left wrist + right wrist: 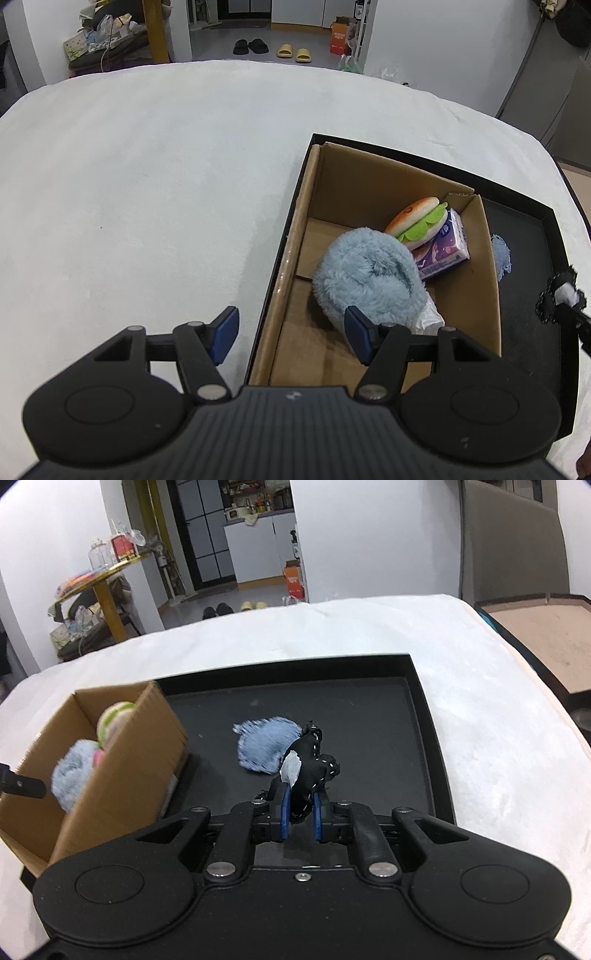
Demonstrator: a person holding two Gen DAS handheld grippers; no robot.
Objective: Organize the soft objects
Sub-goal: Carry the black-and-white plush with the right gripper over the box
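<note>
A brown cardboard box [314, 206] stands in the left part of a black tray [524, 236] on a white bed. It holds a fluffy blue plush [365, 277], a plush burger [417, 221] and a purple tissue pack [443, 247]. My left gripper [291, 336] is open and empty, straddling the box's left wall. My right gripper [301, 814] is shut on a black soft toy [310, 764] with white stitching, held above the tray floor [369, 716]. A blue fuzzy pad [264, 744] lies on the tray just beyond it. The held toy also shows at the left wrist view's right edge [561, 291].
The white bed cover [147, 192] spreads left of and beyond the tray. A second tray with a brown floor [546, 635] lies beyond the bed's right edge. A doorway with slippers [273, 48] and a cluttered side table [99, 576] lie beyond the bed.
</note>
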